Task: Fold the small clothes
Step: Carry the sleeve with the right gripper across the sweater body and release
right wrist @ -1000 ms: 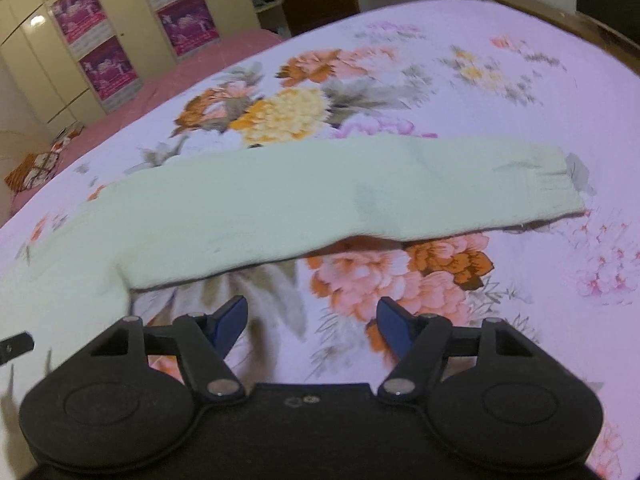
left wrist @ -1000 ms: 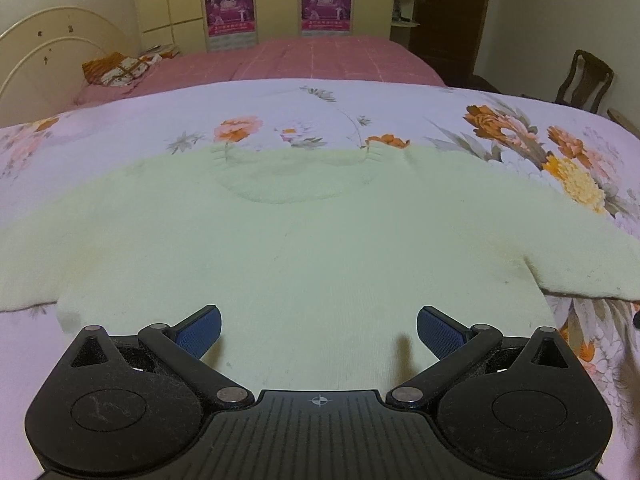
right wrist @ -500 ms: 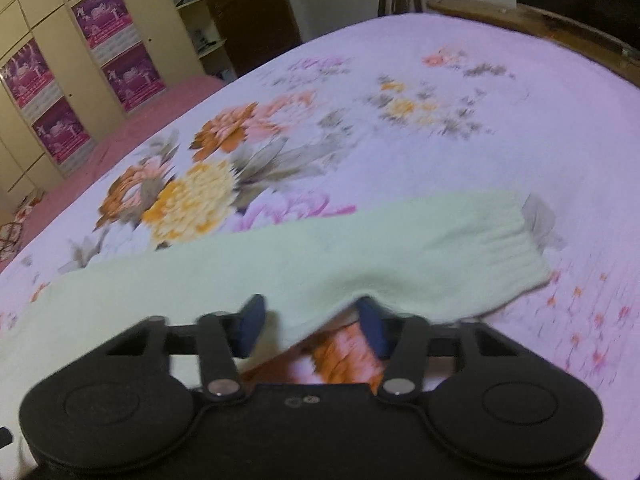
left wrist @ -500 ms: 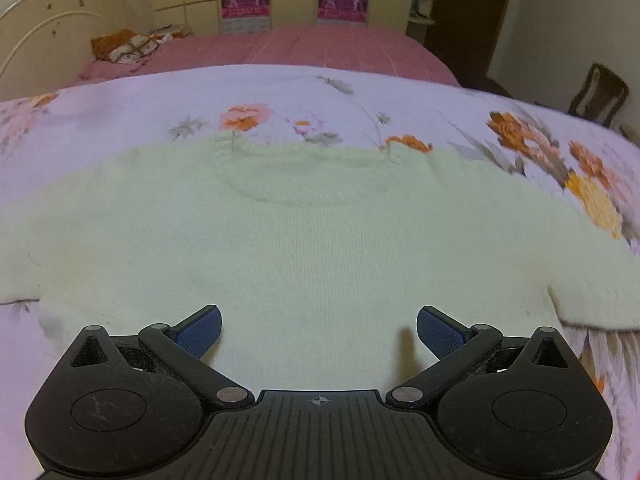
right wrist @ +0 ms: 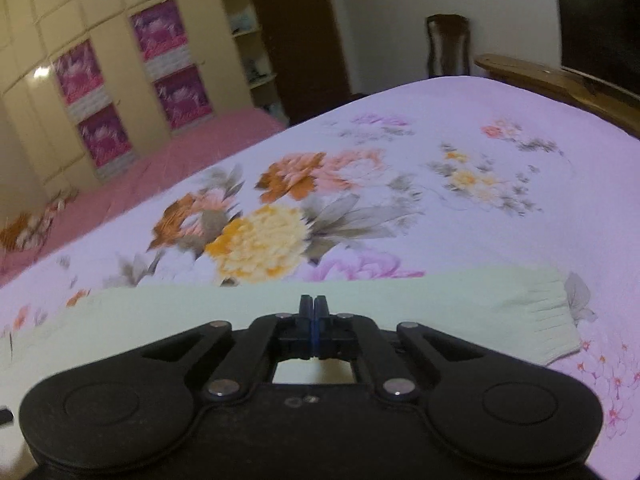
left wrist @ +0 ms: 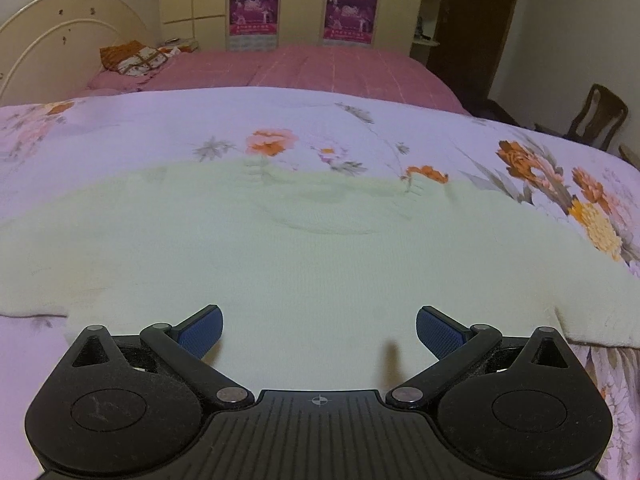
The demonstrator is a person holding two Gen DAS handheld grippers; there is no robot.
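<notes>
Sweater [left wrist: 320,264] lies flat on bed [left wrist: 120,140]. Right gripper [right wrist: 314,306] pinches its sleeve [right wrist: 440,300]; left gripper [left wrist: 319,330] hovers wide. Lift sleeve low, carry it inward across the body, keeping the edge taut.

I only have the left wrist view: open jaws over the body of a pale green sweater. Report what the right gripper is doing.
Observer: The right gripper is shut, its blue pads pressed together over the sweater's sleeve.
Operator: State whether it has fabric.
Observer: It seems to pinch the sleeve's near edge, though the pads hide the contact itself.
Operator: Give me the cuff's location.
Observer: The ribbed cuff lies flat on the floral bedspread, to the right of the pads and clear of them.
Operator: Describe the sleeve.
Observer: It stretches straight out sideways across the view, not folded in yet.
</notes>
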